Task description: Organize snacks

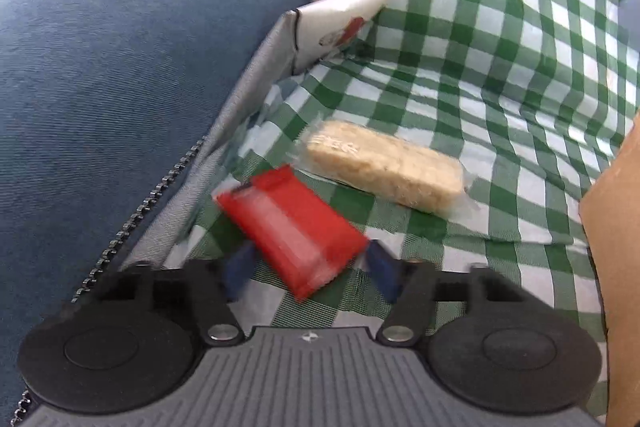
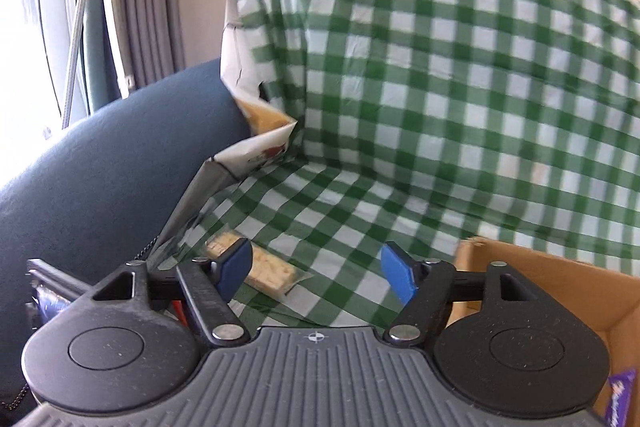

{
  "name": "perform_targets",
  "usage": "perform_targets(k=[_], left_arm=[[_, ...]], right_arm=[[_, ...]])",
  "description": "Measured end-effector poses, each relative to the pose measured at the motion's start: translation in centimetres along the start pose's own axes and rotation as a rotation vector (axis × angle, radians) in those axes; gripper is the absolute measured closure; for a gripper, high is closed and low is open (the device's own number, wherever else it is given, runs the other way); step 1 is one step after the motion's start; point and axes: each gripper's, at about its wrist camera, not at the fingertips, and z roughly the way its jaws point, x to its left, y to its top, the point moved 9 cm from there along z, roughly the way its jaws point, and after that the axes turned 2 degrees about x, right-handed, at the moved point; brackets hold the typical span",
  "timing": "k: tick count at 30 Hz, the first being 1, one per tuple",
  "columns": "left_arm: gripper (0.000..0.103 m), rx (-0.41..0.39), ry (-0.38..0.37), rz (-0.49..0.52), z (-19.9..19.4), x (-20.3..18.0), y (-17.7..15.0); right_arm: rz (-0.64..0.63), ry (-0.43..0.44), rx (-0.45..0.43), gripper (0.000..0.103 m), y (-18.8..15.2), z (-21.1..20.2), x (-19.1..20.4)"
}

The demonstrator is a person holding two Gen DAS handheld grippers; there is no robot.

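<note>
In the left wrist view a red snack packet (image 1: pixel 292 229) lies blurred between the spread blue fingers of my left gripper (image 1: pixel 310 269); the jaws are open and I cannot tell whether they touch it. A pale rice-cracker bar in clear wrap (image 1: pixel 384 167) lies on the green checked cloth (image 1: pixel 480 67) just beyond. My right gripper (image 2: pixel 316 273) is open and empty above the cloth, with the same bar (image 2: pixel 264 269) partly hidden behind its left finger.
A blue sofa arm (image 1: pixel 120 87) rises at the left. A white and yellow paper bag (image 1: pixel 344 11) leans in the corner. A cardboard box (image 2: pixel 560 279) stands at the right, with a purple packet (image 2: pixel 620 399) inside it.
</note>
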Motion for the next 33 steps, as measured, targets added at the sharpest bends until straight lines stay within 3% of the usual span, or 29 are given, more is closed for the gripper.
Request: perform_targets(k=[1,7,11,13,18,21,22,23,33], left_arm=[[0.060,0.003,-0.001,-0.018,0.0,0.3,0.1],[0.065,0.015,-0.029,-0.089,-0.5,1.4,0.1],[0.061,0.017,-0.055,-0.155,-0.7,2.1,0.2],[0.052,0.013,-0.065,-0.177,-0.7,2.3,0.3],[0.044,0.008,-0.087,-0.219,-0.5,2.7,0.5],[0.040,-0.009,-0.100,-0.247,-0.6,2.8,0.6],[0.040,-0.013,-0.102,-0.253,-0.6,2.9,0.6],[0.039,-0.015,-0.102,-0.255,-0.6,2.9,0.6],[0.029,-0.064,-0.128,-0.260,-1.2,2.2,1.1]], right_arm=[[-0.001,0.008,0.023,0.028,0.1,1.2,0.3],[-0.047,0.034,0.137,0.026,-0.2,8.2,2.3],[-0.094,0.079,0.197,0.019,-0.6,12.4,4.0],[-0.127,0.090,0.237,0.019,-1.4,14.3,4.5],[-0.219,0.104,0.328,0.022,-3.5,17.2,5.2],[-0.185,0.138,0.323,0.042,-3.7,17.0,4.8],[-0.175,0.140,0.318,0.058,-3.6,16.7,4.7],[-0.170,0.125,0.308,0.065,-3.6,16.3,4.4],[0.077,-0.078,0.263,0.065,-5.0,8.6,0.4]])
